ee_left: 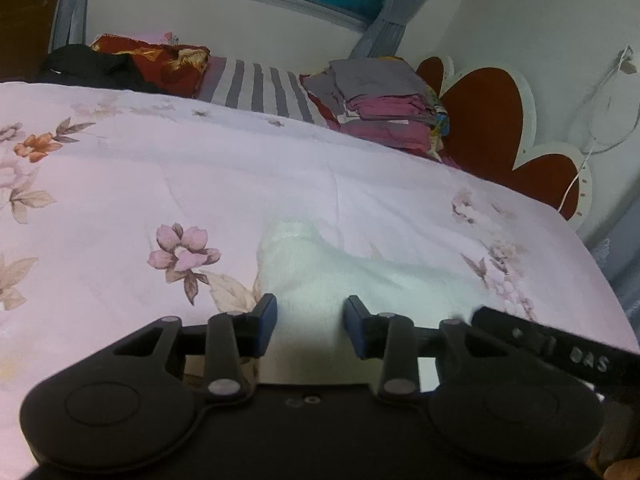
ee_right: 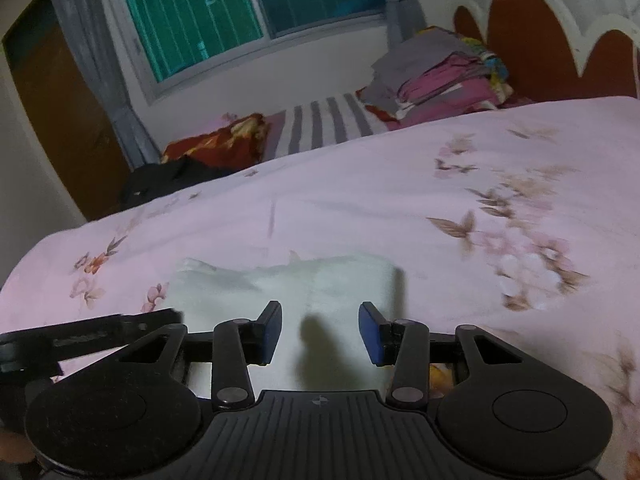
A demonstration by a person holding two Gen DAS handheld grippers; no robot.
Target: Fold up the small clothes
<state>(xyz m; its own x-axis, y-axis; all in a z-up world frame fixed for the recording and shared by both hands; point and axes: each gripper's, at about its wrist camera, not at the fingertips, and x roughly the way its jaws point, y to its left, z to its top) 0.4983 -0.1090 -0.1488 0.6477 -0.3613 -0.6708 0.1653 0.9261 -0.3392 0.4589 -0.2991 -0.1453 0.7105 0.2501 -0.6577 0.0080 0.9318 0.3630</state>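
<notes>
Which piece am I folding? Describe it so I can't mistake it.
Start at the pink floral bedspread. Just ahead of both open grippers lies a small white cloth, flat. It is the only plain white piece; the folded pile by the headboard is grey and magenta.

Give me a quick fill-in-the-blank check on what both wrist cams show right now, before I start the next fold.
1. The small garment lying on the floral bedsheet is ____ in colour.
2. Both the left gripper and the right gripper have their jaws ____.
3. The stack of folded clothes sits beside the red and white ____.

Missing words: white; open; headboard
</notes>
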